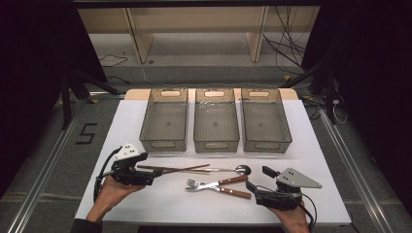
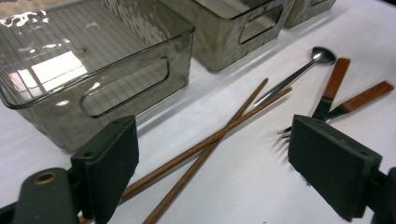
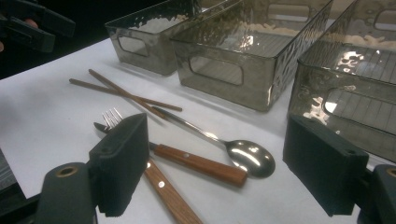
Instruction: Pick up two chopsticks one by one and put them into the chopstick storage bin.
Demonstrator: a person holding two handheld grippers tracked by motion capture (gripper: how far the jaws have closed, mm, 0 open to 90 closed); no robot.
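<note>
Beside crossed chopsticks [image 2: 210, 140], left claw [image 2: 212, 172] apart, right claw [image 3: 210, 172] apart — near forks [image 1: 218, 186], spoon [image 3: 247, 156].

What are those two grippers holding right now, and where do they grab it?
Nothing. The left gripper is open around the chopsticks without clamping them, and the right gripper is open over the wooden-handled fork and spoon.

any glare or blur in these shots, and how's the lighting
High view: table brightly lit, surroundings dark. Left gripper view: window-like glare in the nearest bin, own jaws soft. Right gripper view: speckled highlights on the bins, a bright spot on the spoon.
</note>
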